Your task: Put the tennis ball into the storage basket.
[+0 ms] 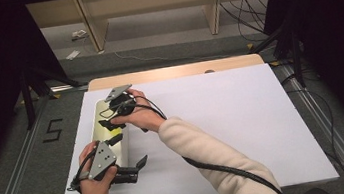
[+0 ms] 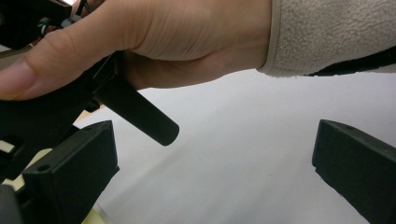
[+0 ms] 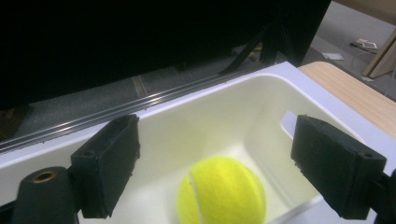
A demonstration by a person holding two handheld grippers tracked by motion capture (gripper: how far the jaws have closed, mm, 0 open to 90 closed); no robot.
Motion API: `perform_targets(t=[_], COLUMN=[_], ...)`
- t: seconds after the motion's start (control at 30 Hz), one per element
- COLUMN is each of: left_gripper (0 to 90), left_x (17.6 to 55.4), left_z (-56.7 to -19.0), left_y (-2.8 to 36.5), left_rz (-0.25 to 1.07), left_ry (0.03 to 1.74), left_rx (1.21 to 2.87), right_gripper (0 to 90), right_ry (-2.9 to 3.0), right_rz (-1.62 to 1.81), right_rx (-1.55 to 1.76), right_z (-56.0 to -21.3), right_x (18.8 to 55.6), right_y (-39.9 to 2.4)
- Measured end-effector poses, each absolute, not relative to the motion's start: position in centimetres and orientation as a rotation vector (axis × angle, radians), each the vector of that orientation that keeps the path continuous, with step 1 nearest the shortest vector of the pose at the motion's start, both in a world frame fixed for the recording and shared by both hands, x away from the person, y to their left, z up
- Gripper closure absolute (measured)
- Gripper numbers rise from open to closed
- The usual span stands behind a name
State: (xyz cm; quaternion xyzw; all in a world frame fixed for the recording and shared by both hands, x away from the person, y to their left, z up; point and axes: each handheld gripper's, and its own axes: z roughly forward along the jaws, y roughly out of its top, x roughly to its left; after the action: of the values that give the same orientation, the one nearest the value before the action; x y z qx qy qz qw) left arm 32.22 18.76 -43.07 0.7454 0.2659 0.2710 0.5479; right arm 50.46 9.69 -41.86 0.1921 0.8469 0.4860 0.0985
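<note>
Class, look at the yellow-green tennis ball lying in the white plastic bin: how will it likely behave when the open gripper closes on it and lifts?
The yellow-green tennis ball is round, so a nudge would probably roll it along the white plastic bin. Its felt-like surface should grip well. It likely lifts lightly between the right gripper, whose jaws stand open.

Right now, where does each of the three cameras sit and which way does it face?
High view: above the person's side, facing forward and down on the table; shows both forearms, left gripper, right gripper over the bin.
Left gripper view: rides the left gripper, looks between its open jaws across the white table; right hand and sleeve close ahead.
Right gripper view: rides the right gripper, looks down into the bin at the ball.
Shared: the high and right gripper views both show the bin.
</note>
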Motion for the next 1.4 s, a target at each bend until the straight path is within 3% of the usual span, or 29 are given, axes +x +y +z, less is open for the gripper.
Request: perform_targets(t=[1.4], left_gripper=[0.0], left_x=[32.2], left_z=[-43.1], left_y=[18.8], left_rz=[0.644], left_ry=[0.634], left_rx=[1.765], right_gripper=[17.2], right_ry=[2.4], right_rz=[1.451], right_rx=[0.689], right_z=[-40.6], right_x=[49.9], right_y=[2.0])
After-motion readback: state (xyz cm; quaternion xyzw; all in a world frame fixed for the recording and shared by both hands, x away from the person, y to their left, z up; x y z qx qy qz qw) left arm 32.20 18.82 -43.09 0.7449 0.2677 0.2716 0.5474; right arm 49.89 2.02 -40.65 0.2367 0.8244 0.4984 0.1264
